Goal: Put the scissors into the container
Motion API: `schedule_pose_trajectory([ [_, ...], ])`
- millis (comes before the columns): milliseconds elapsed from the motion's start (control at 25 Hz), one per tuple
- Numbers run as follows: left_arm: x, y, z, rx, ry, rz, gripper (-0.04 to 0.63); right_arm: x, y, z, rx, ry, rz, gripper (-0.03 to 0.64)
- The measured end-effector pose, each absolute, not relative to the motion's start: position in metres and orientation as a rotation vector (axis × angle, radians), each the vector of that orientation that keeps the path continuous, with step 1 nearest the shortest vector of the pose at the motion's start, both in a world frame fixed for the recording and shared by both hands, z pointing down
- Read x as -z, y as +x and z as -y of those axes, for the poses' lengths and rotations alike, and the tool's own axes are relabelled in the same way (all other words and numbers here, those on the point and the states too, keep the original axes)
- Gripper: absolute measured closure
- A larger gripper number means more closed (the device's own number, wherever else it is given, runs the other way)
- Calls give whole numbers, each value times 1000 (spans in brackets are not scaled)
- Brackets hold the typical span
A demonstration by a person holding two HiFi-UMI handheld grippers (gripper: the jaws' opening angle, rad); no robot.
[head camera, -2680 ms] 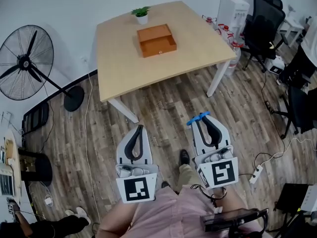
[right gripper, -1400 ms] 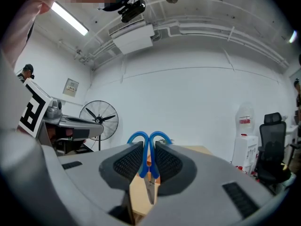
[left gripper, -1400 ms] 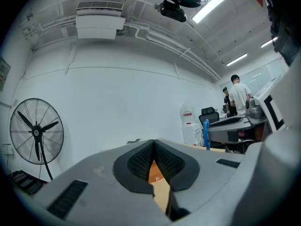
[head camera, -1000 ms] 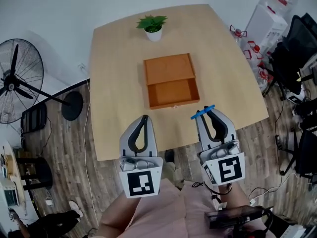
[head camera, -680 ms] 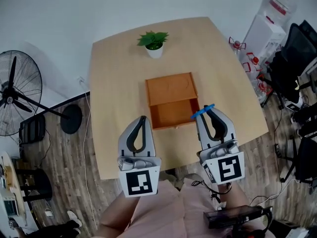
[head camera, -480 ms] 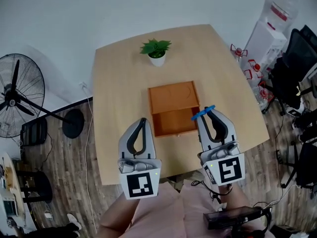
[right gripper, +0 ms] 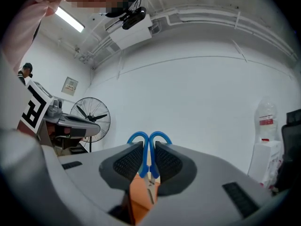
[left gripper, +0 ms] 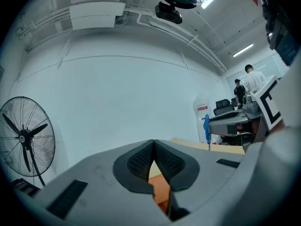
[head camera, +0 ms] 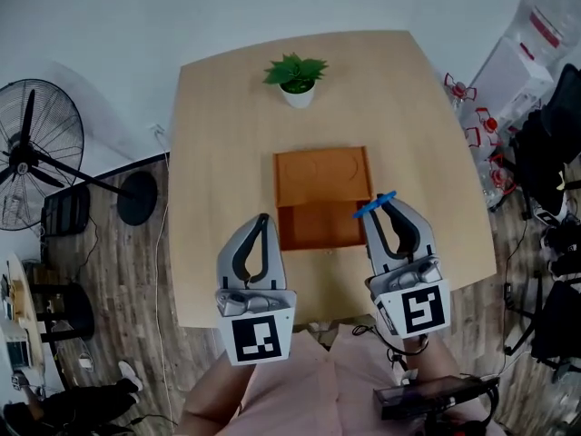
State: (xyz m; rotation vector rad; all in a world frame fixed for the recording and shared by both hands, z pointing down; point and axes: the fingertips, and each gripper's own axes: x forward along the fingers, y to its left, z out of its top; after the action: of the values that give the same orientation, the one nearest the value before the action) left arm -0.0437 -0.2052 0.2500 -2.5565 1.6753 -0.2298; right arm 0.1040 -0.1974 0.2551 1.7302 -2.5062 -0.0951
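My right gripper (head camera: 379,205) is shut on the blue-handled scissors (head camera: 374,204); in the right gripper view the blue handle loops (right gripper: 149,140) stick up between the pads and the blades hang below. It hovers over the right front corner of the open orange wooden container (head camera: 322,198) on the light wooden table (head camera: 218,153). My left gripper (head camera: 259,222) is shut with nothing in it, just left of the container's front. The left gripper view shows its closed pads (left gripper: 154,160) with the orange box behind.
A small potted plant (head camera: 296,76) stands at the table's far side. A standing fan (head camera: 41,148) is on the floor at the left. Office chairs and a water dispenser crowd the right edge. The table's near edge lies below both grippers.
I have walked up to the table; the container came from far away to just under the gripper tips. Both grippers keep their pose, and the scissors stay held.
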Motion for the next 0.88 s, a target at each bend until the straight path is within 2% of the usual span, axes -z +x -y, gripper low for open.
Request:
schedule_pose_trajectory([
  [880,-320,-40,206,499,-2530,-1897,591,-356,86,203,-142,1353,2597,534],
])
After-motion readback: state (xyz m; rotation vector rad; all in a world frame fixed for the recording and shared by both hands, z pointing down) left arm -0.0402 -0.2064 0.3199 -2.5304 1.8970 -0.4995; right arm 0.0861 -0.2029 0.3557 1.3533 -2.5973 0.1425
